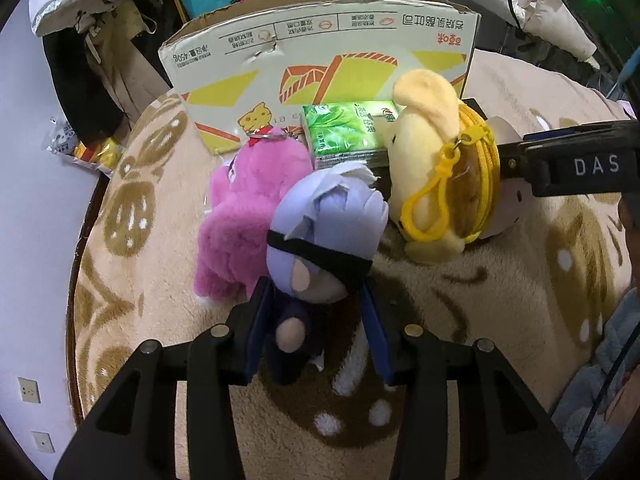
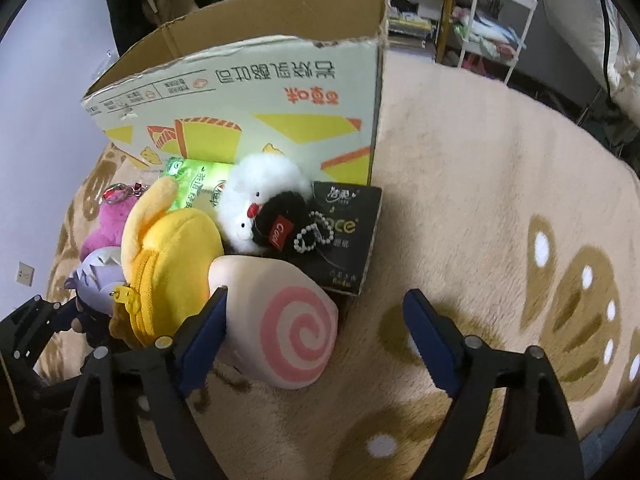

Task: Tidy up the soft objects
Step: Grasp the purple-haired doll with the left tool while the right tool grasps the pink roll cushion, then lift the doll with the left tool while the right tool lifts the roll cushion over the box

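My left gripper (image 1: 316,328) has its blue pads on both sides of a purple-haired plush doll (image 1: 320,236) with a black blindfold, which lies on the beige blanket. A pink plush (image 1: 244,216) lies to its left and a yellow plush pouch (image 1: 436,184) with a yellow clip to its right. My right gripper (image 2: 320,332) is open; its left pad touches a cream plush with a pink swirl (image 2: 288,328). A white and black plush (image 2: 264,208) lies behind it. The open cardboard box (image 2: 248,92) stands behind the toys.
A green tissue pack (image 1: 348,132) and a black tissue box (image 2: 348,236) lie against the cardboard box. The beige patterned blanket (image 2: 480,208) spreads to the right. Shelves, a white rack (image 2: 500,12) and bedding stand behind the box. A wall is at left.
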A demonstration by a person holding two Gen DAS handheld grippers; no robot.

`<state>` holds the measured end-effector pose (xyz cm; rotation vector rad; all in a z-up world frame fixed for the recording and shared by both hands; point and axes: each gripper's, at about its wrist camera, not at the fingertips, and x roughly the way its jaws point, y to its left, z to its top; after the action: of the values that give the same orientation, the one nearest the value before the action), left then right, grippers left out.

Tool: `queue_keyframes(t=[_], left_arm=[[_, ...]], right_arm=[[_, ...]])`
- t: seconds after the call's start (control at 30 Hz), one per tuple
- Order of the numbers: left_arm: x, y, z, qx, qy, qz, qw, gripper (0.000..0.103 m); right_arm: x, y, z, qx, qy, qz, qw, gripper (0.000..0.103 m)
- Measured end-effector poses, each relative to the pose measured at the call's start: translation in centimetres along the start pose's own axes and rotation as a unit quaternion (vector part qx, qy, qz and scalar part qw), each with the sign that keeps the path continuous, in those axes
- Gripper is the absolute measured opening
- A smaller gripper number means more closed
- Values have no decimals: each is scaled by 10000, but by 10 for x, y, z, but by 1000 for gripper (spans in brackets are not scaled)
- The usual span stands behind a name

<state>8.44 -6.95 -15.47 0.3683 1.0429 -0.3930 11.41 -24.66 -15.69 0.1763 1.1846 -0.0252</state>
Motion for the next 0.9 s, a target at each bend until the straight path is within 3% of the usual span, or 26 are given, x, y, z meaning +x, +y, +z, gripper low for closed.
queue_keyframes(t=[0.17, 0.23, 0.4, 0.53, 0.67, 0.77, 0.9], left_arm=[[-3, -1, -2, -13, -19, 48, 10000, 40], [-2, -3, -3, 44, -29, 139, 9999, 39], [-9, -6, -4, 80, -60, 202, 9997, 28], [-19, 0, -6, -168, -111, -50, 9998, 26], [-28, 11, -6, -620, -151, -380, 9972, 26], [-43, 11, -7, -648, -380, -212, 9970, 26], [-64, 12, -9, -689, -729, -81, 9949, 26]], right_arm=[[0, 3, -3, 46, 67, 340, 9994, 51], [-2, 3, -3, 86, 75, 432, 9990, 43], [-8, 1, -2, 139, -2, 472, 9988, 36], [-18, -5, -5, 299, -43, 620, 9976, 29], [-28, 0, -10, 142, -184, 481, 9986, 26], [-40, 1, -13, 54, -438, 262, 9987, 26], [-59, -2, -15, 149, -769, 279, 9965, 25]])
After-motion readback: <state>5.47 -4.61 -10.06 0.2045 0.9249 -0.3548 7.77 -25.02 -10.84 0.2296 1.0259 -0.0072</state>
